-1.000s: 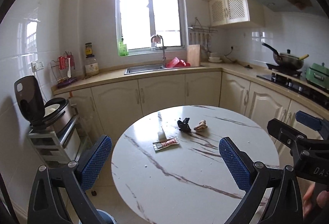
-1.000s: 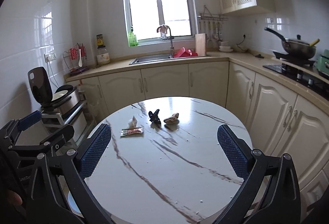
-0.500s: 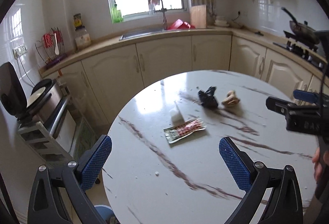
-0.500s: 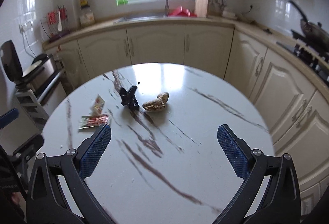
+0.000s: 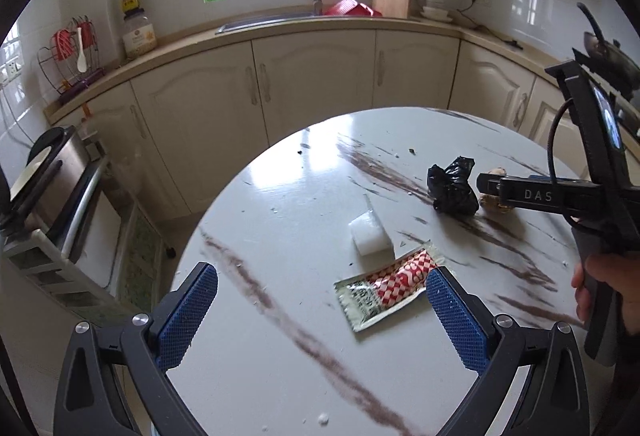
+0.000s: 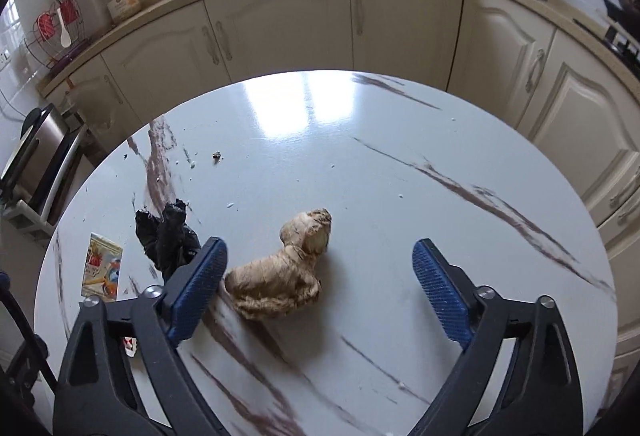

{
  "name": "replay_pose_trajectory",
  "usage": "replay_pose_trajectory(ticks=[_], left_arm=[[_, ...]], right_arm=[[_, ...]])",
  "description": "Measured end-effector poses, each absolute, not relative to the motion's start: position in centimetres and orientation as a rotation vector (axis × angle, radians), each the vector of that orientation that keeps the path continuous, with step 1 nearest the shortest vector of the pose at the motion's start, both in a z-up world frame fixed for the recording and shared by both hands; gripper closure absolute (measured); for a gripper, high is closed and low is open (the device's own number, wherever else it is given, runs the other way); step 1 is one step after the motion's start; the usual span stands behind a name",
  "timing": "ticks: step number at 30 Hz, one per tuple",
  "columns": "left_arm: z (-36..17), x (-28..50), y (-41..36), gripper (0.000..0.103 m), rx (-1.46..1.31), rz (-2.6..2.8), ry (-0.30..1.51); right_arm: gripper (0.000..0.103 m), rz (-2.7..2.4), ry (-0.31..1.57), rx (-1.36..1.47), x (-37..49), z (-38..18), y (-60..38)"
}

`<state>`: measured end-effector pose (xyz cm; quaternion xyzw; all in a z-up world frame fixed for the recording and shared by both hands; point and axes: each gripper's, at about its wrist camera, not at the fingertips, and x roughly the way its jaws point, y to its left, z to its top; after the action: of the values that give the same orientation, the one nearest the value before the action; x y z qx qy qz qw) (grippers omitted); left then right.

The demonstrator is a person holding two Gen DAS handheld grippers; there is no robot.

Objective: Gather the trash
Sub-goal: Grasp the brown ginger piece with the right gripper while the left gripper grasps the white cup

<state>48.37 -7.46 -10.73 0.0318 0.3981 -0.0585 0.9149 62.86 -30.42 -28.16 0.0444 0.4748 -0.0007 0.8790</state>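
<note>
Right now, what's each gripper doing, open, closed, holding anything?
Left gripper: open, holding nothing.
Right gripper: open, jaws just been closing around the ginger piece, not gripping it yet.

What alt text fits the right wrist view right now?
The open right claw, its jaws just closing, straddles a ginger root on the marble table, not gripping it; a crumpled black bag lies left of it.
</note>
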Motion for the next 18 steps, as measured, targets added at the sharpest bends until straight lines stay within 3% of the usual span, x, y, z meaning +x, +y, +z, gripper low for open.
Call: replay_pose_trajectory(ticks=[4, 6, 8, 10, 15, 18], left_arm=[[-12.0, 52.8, -8.1, 0.001, 0.07, -0.133, 0.867], [-12.3, 54.6, -8.6, 0.001, 0.072, -0.128, 0.881], [-12.6, 56.3, -8.9, 0.001, 0.071, -0.133, 0.885], [-13.0, 58.3, -9.1, 0.001, 0.067, -0.12, 0.908], [-14.1, 62.1, -9.8, 0.001, 0.073, -0.093, 0.935], [-15.1, 64.3, -10.4, 0.014, 0.072, -0.06, 0.962]], right_arm=[[0.034, 0.053, 0.995, 0.076, 62.9, -28.1, -30.0], [0.056, 0.107, 0.998, 0.071, 62.8, -27.7, -29.7], [0.062, 0.107, 1.001, 0.034, 62.8, -27.4, -29.3], [0.075, 0.121, 0.996, 0.024, 62.7, -27.1, -29.3], [0.079, 0.17, 0.988, 0.072, 61.7, -26.4, -30.7], [0.078, 0.179, 0.997, 0.091, 61.6, -26.2, -31.2]])
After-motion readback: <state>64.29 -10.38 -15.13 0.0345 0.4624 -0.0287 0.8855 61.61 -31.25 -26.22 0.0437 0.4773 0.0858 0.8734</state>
